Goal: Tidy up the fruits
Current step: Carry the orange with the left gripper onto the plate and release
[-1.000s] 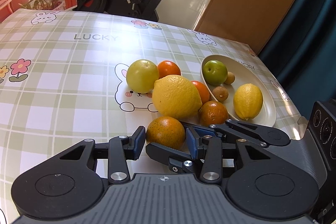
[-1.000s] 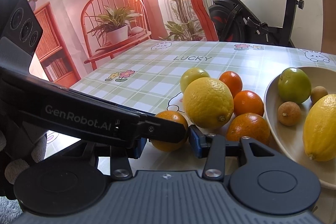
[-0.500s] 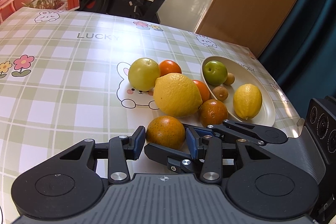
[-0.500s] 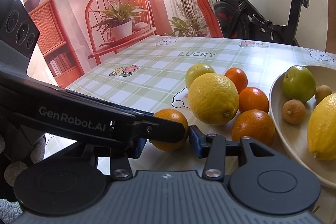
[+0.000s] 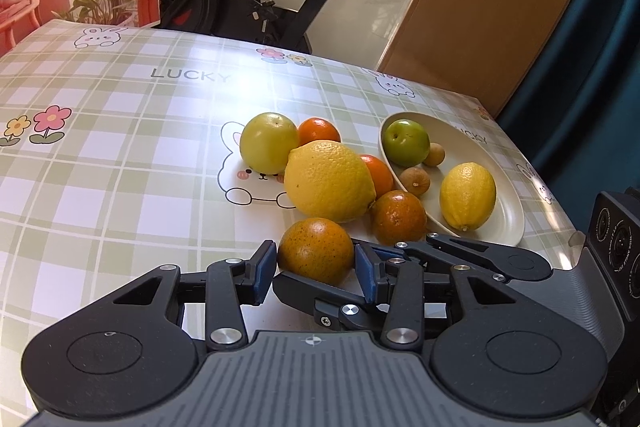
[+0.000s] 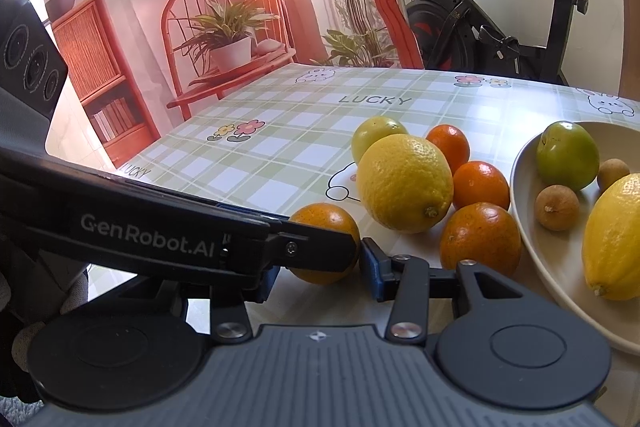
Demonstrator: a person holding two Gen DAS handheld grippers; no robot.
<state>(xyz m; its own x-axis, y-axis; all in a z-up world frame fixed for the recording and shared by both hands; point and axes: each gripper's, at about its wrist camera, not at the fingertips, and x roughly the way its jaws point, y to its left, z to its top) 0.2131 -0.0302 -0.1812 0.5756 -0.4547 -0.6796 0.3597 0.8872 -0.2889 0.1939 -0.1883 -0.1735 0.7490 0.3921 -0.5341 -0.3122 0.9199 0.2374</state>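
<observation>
The checked tablecloth (image 5: 120, 163) covers the whole table, and the fruit sits toward its right-hand side in the left wrist view. The cream oval dish (image 5: 500, 163) lies at about two o'clock from the left gripper (image 5: 315, 265), its long axis running away and to the left; it holds a green fruit (image 5: 406, 143), a small lemon (image 5: 467, 195) and two little brown fruits. Loose on the cloth, just left of the dish, is a cluster: a big lemon (image 5: 329, 181), a yellow-green fruit (image 5: 269, 143), two bright oranges partly hidden behind the lemon, and a dark orange (image 5: 398, 218) touching the dish's near rim.

The nearest orange (image 5: 316, 251) stands apart at the front, at twelve o'clock from the left gripper and right between its blue pads (image 5: 264, 269). The pads sit at its flanks, but whether they press it or only bracket it I cannot tell. The right gripper (image 6: 320, 261) comes in across the left one from three o'clock, and the same orange lies at its twelve o'clock too. Its jaws stand part open; the left gripper's finger blocks the near pad, so contact is again unclear.

The orange is round, so no axis matters. What matters is that both grippers crowd one fruit: the left seems squarer to it, and the dish lies to its right, past the right gripper's fingers.
</observation>
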